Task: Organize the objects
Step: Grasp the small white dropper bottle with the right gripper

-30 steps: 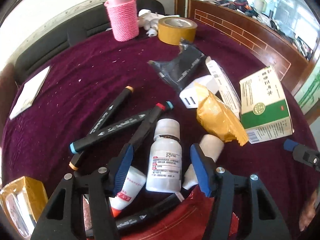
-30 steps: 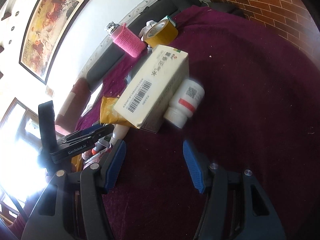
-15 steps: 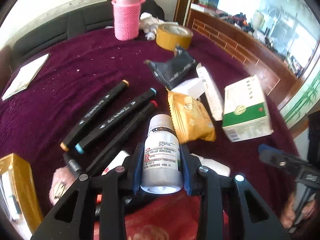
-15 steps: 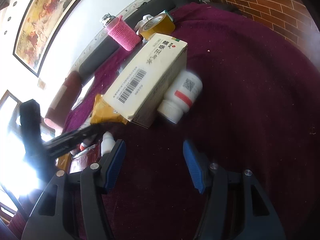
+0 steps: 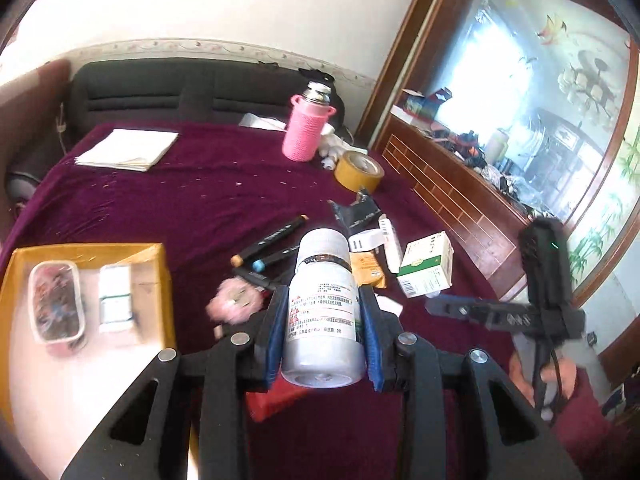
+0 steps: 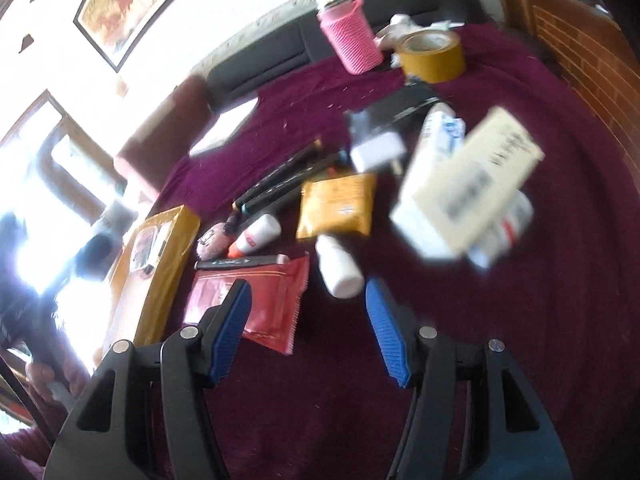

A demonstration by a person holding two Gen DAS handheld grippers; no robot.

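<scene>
Now: white bottle pinched above the maroon surface

A white plastic medicine bottle [image 5: 323,312] with a printed label is pinched between the blue pads of the left hand-held gripper [image 5: 323,336] and is held clear of the maroon cloth-covered surface [image 5: 208,200]. An open yellow cardboard box [image 5: 156,264] is seen left of the bottle. The right hand-held gripper [image 6: 310,332] is spread, with nothing between its pads, above a red foil sachet [image 6: 272,304].

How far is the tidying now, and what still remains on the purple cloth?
Done: two items already lie in the yellow box. In hand: the left gripper clamps a white medicine bottle; the right gripper is open and empty. Left: markers, orange packet, red packet, green-and-white carton.
</scene>
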